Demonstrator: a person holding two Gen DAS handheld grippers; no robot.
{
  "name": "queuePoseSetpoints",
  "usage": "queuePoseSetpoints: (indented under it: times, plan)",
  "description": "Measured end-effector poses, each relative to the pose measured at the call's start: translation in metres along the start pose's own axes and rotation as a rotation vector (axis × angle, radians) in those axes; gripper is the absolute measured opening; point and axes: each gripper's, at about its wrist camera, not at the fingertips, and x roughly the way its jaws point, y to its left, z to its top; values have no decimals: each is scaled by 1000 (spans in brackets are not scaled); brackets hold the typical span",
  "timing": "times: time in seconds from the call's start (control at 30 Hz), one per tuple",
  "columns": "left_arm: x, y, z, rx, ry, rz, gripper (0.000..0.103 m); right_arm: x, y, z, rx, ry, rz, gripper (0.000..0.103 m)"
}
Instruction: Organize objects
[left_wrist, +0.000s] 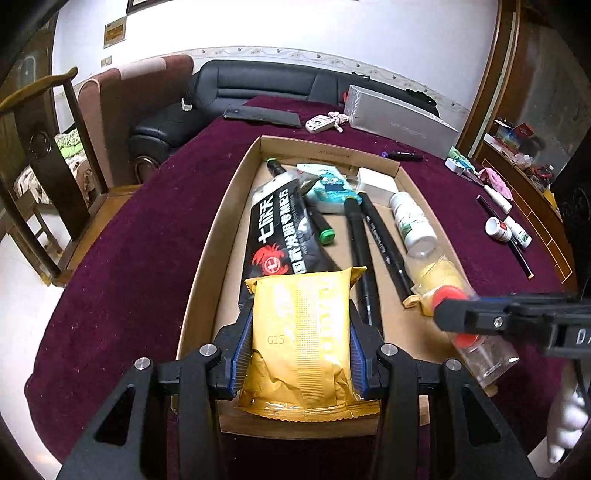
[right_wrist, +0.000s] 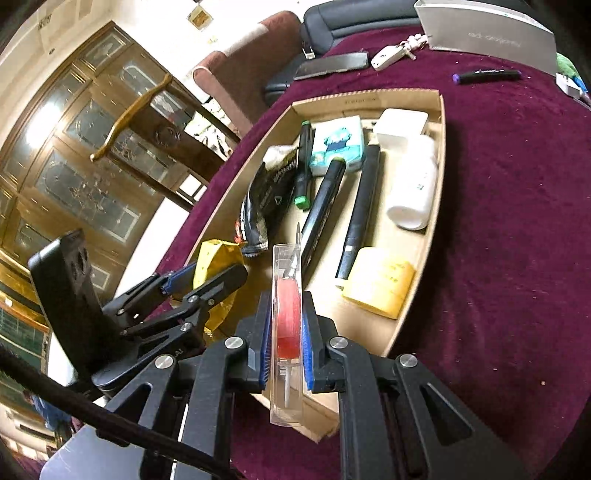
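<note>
My left gripper (left_wrist: 301, 321) is shut on a gold snack packet (left_wrist: 303, 332), held over the near end of a cardboard tray (left_wrist: 221, 206). My right gripper (right_wrist: 286, 301) is shut on a clear plastic case (right_wrist: 286, 387) with a red-handled tool inside, above the tray's near corner (right_wrist: 439, 166). In the left wrist view the right gripper (left_wrist: 447, 314) comes in from the right with that case (left_wrist: 491, 362). In the right wrist view the left gripper (right_wrist: 210, 275) and its packet (right_wrist: 216, 254) are on the left. The tray holds a black packet (left_wrist: 284, 229), several markers, a white bottle (left_wrist: 412, 218) and a yellow pad (right_wrist: 380, 284).
On the maroon tablecloth beyond the tray lie a silver box (left_wrist: 399, 118), a key fob (left_wrist: 321, 123), a flat black item (left_wrist: 262, 114) and a purple-capped marker (left_wrist: 402, 155). Small bottles (left_wrist: 496, 229) lie at the right. A wooden chair (left_wrist: 48, 147) stands left of the table.
</note>
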Motion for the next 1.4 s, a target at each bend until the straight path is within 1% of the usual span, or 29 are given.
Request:
queuePoseSetpoints:
  times: [0.23, 0.4, 0.53, 0.63, 0.67, 0.83, 0.93, 1.0, 1.1, 1.23, 1.4]
  plan:
    - [2, 5, -4, -8, 7, 1, 39, 18, 5, -5, -39, 21, -66, 12]
    - [-3, 8, -2, -30, -6, 13, 40, 24, 8, -6, -70, 23, -106, 12]
    - [-10, 11, 1, -47, -29, 10, 44, 24, 8, -6, -96, 16, -137, 13]
    - [-17, 8, 4, -39, -50, 28, 52, 25, 9, -7, -112, 11, -153, 13]
    - [-19, 7, 5, -34, -56, 33, 53, 25, 9, -7, -117, 4, -160, 14]
    - [-30, 1, 9, 7, -97, 91, 53, 23, 15, -6, -141, -18, -177, 20]
    - [-36, -2, 10, 28, -117, 128, 57, 17, 19, -4, -154, -44, -187, 26]
    - [-39, -5, 12, 39, -128, 147, 58, 9, 20, -3, -156, -66, -186, 29]
    - [-40, -9, 13, 48, -129, 159, 58, 4, 26, -2, -157, -91, -183, 31]
    - [-40, -17, 13, 63, -126, 180, 58, -10, 22, -1, -138, -124, -178, 38]
    - [-46, -30, 14, 86, -130, 201, 58, -27, 9, -4, -92, -158, -165, 39]
